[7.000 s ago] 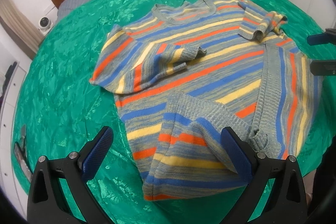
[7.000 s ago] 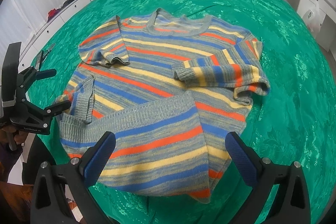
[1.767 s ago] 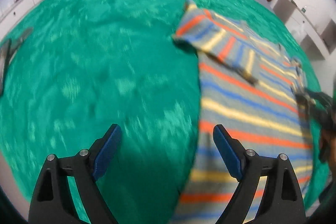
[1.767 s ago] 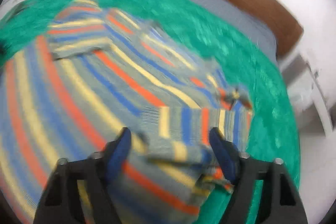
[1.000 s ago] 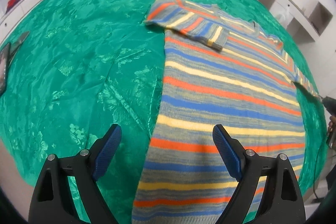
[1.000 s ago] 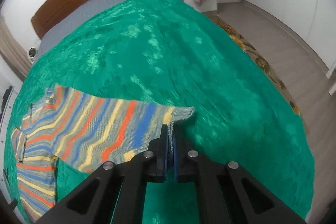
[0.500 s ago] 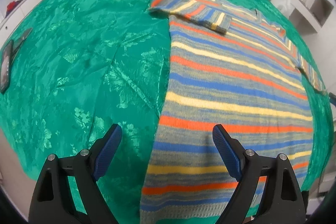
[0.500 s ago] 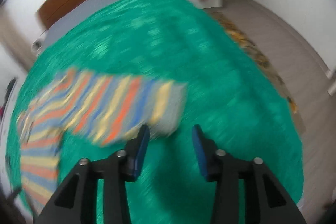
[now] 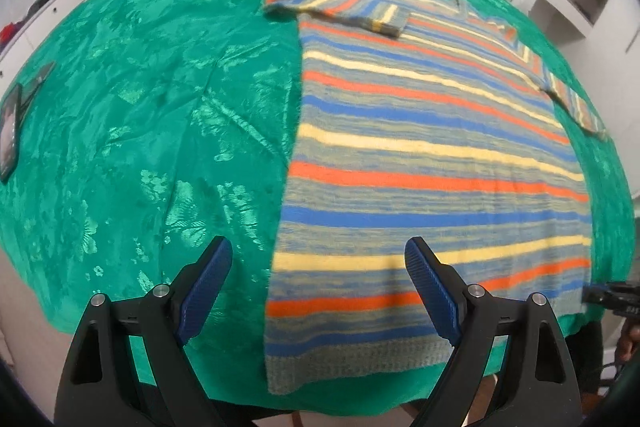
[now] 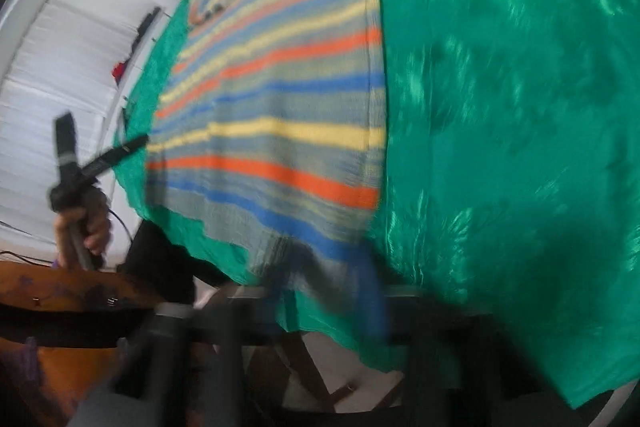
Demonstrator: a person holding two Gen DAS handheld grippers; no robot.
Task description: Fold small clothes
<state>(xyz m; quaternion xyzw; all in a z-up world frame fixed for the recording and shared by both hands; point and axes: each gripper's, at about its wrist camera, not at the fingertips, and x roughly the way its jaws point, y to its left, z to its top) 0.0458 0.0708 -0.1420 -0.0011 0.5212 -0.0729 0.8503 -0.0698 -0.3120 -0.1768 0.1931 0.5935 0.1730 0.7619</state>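
Left wrist view: my left gripper is spread wide, empty, above the hem of the striped grey, orange, blue and yellow knit sweater lying flat right of centre on the green satin bedspread. My right gripper is blurred, its jaws closed on nothing at lower centre.

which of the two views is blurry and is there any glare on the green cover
Right wrist view: heavy motion smear, its own gripper only a dark streak over the striped sweater. Left wrist view: sharp, fisheye-bowed, shiny highlights on the green cover.
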